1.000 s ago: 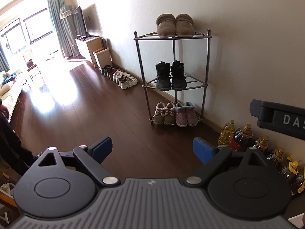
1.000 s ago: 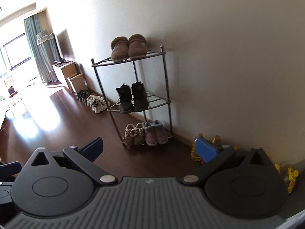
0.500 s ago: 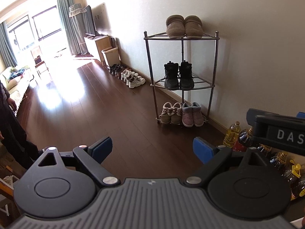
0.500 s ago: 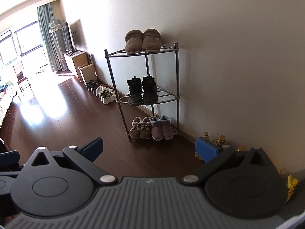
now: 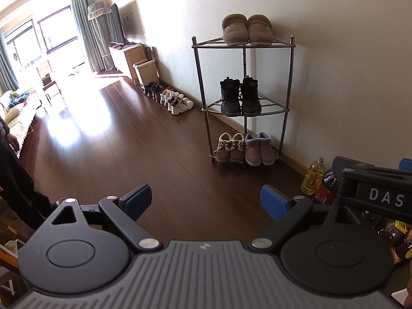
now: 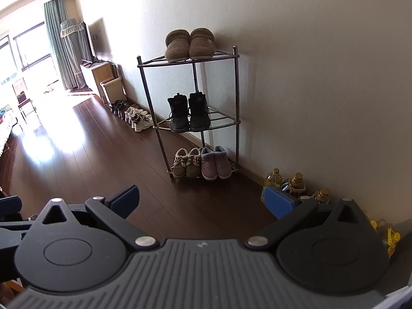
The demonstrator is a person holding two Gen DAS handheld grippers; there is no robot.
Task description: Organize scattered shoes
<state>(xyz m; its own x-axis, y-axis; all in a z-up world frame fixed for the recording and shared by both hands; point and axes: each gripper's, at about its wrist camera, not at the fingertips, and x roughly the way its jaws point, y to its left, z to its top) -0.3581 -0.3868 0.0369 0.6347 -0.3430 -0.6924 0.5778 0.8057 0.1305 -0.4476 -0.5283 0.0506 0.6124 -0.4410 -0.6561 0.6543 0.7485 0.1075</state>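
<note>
A three-tier metal corner rack (image 5: 288, 77) (image 6: 235, 90) stands against the wall. Brown slippers (image 5: 246, 29) (image 6: 189, 41) sit on top, black boots (image 5: 240, 99) (image 6: 189, 114) on the middle shelf, beige shoes (image 5: 229, 146) (image 6: 186, 163) and pink-grey slippers (image 5: 258, 148) (image 6: 215, 162) at the bottom. My left gripper (image 5: 204, 200) is open and empty, well back from the rack. My right gripper (image 6: 200, 199) is open and empty too; it also shows at the right of the left wrist view (image 5: 373, 190).
A row of shoes (image 5: 168, 97) (image 6: 134, 116) lines the wall beyond the rack. Oil bottles (image 5: 312, 176) (image 6: 296, 182) stand by the wall at the right. A bin (image 5: 145, 70) and cabinet sit further off. A person (image 5: 13, 180) stands at the left. The floor is dark wood.
Both grippers have pulled back and turned a little left; the rack looks smaller and sits further right in both views. Both stay open and empty.
</note>
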